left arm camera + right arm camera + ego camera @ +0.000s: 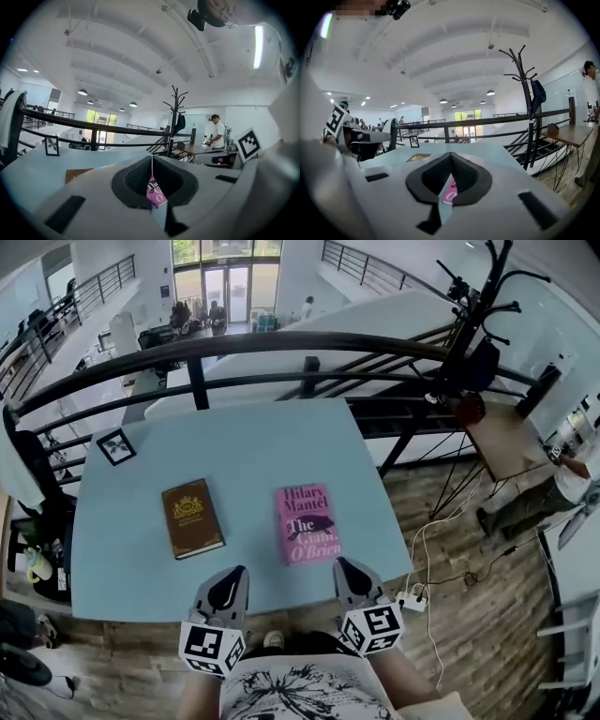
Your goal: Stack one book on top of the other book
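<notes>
We judge the stacking not yet begun — the brown book (192,518) and pink book (307,523) lie apart on the table (234,446), and the left hand-held gripper (232,576) and right hand-held gripper (347,568), both pressed together and empty, must open first.

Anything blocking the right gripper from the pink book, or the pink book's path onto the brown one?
Nothing visible. Only bare table lies between the right gripper and the pink book, and between it and the brown book. Its jaws are shut.

Brown book (192,518), gold crest; pink book (307,523); pale blue table (234,446).
</notes>
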Motion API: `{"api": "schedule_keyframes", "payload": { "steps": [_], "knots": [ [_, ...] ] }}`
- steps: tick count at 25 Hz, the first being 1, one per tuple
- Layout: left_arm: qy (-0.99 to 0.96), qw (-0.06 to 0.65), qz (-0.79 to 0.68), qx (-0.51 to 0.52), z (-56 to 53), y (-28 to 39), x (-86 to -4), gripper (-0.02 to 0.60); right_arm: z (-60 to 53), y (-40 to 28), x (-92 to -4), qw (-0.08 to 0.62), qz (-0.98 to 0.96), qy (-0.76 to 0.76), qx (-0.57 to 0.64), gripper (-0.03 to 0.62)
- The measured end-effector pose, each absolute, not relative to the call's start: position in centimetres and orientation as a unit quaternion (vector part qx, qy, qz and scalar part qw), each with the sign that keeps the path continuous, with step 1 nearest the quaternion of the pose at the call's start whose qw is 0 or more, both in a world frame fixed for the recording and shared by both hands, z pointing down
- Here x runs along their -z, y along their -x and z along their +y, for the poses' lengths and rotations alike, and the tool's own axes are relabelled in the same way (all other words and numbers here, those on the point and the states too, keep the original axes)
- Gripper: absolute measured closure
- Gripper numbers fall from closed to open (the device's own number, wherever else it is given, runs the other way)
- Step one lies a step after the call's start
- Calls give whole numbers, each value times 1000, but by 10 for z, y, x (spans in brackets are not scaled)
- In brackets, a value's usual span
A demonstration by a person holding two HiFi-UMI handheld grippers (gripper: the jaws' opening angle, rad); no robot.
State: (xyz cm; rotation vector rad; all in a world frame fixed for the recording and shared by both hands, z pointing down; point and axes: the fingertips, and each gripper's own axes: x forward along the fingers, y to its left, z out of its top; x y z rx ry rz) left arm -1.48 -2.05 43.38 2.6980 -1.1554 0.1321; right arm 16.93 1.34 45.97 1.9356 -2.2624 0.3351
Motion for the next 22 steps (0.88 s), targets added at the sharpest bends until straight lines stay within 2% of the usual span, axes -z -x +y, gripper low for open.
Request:
{"api": "schedule_keyframes", "payload": {
  "steps": [6,14,20,22],
  "knots": [
    [-905,117,-405,-58,-70,-8,-439,569,-46,-193,-489,97,-759,-628,-144,600],
    [-898,96,-424,-59,-127,-56,-450,569,-111,-231,-535,146,-781,-575,-198,600],
    [-887,108,-442,-77,-147,-82,-474,569,-128,-246,-598,196,-787,-514,-279,597],
    [-884,112,-446,-90,-149,-88,-486,569,-129,-248,-623,212,-784,-488,-319,456]
  ]
}}
